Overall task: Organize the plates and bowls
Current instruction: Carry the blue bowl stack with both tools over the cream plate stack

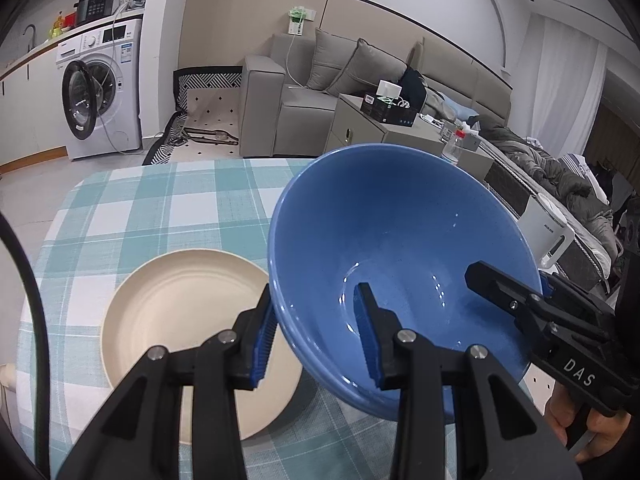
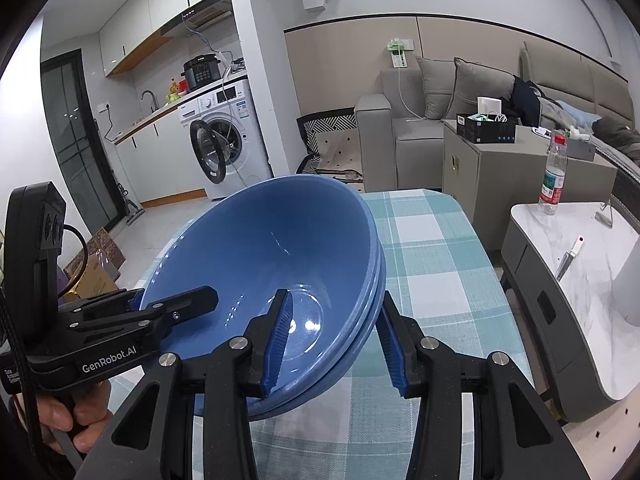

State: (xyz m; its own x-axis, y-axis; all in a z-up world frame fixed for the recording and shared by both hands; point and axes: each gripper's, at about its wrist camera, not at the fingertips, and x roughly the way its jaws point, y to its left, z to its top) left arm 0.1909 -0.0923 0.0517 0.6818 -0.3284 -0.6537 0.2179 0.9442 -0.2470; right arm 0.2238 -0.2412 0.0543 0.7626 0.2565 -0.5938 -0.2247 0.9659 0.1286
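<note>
My left tool [image 1: 316, 332] and right tool [image 2: 334, 340] both clamp blue bowl [image 1: 400, 240] rim; only left view shows cream plate [image 1: 176, 312] on surface [image 1: 160, 200].

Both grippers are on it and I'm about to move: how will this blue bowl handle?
The blue bowl looks glazed and glossy, so probably slippery in the pads. It seems rigid ceramic, likely heavy and chippable. The right view shows stacked rims; nested bowls may shift.

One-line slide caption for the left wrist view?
Both claws grip blue bowl rim beside cream plate.
</note>
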